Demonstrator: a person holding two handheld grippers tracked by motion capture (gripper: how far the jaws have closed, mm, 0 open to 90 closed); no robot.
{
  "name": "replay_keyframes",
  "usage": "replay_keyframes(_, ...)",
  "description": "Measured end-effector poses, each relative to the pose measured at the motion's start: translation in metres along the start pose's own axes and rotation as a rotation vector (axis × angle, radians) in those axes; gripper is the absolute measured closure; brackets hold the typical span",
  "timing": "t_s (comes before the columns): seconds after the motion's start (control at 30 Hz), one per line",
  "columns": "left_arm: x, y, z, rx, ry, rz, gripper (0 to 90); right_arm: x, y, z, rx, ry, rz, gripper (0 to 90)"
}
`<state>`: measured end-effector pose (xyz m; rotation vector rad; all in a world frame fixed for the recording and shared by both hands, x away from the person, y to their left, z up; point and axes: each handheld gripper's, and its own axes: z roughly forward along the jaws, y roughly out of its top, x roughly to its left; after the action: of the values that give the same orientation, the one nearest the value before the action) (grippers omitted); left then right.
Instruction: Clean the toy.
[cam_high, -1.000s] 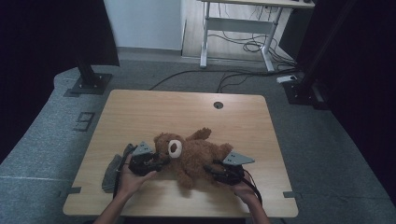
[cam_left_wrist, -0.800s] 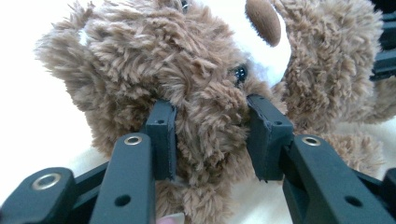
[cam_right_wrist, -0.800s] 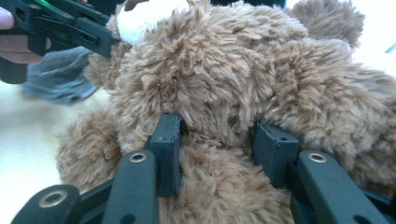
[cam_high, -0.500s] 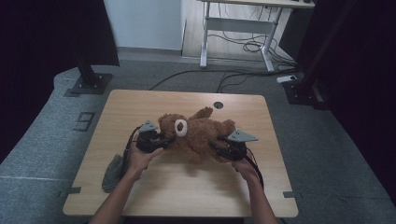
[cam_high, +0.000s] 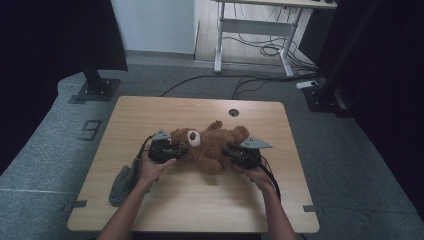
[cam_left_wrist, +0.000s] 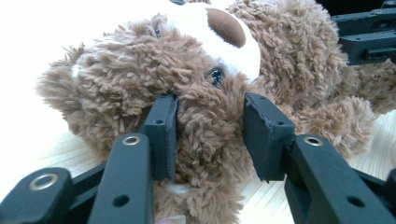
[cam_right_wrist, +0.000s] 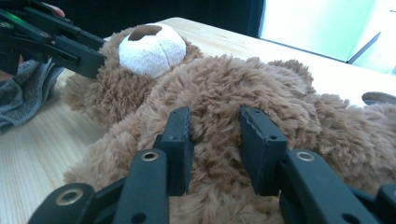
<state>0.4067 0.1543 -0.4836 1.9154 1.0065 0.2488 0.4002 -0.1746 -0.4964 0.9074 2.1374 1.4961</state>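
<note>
Since the earlier frames the bear (cam_high: 210, 147) and both grippers have slid up the table (cam_high: 150, 112), away from the person, so the bear now lies near the middle and well clear of the near edge. The table is light wood, with a small round hole (cam_high: 233, 112) near its far edge. The bear is brown, on its back, its white muzzle turned up, head toward the left and legs toward the right.

The left gripper (cam_high: 172, 150) pinches the fur of the bear's head just below the eye, pads sunk into the pile in the left gripper view (cam_left_wrist: 210, 135); its jaws have just eased open a little with the fur between them. The right gripper (cam_high: 235, 152) bites a tuft of the body (cam_right_wrist: 215, 149); its jaws have just closed further on that fur.

A grey cloth (cam_high: 121, 182) lies crumpled by the left forearm, near the table's left edge.
</note>
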Motion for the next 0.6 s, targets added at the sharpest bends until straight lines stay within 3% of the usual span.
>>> replay_keyframes(0.1,0.002,0.001,-0.006,-0.011,0.019,-0.005,51.4,0.000,0.001,-0.002,0.000,-0.008,-0.007,57.4)
replay_keyframes(0.23,-0.001,0.004,-0.022,-0.039,0.072,0.030,44.8,-0.002,0.002,-0.014,-0.023,-0.030,-0.001,48.8)
replay_keyframes(0.33,-0.006,0.006,-0.036,-0.055,0.102,0.058,40.3,-0.002,0.002,-0.028,-0.071,-0.050,0.006,44.3)
replay_keyframes(0.4,-0.009,0.005,-0.045,-0.051,0.106,0.077,37.3,0.001,0.002,-0.036,-0.085,-0.055,0.009,40.9)
replay_keyframes(0.6,-0.018,-0.010,-0.072,-0.072,0.090,0.080,33.5,0.011,-0.004,-0.058,-0.108,-0.072,0.001,36.3)
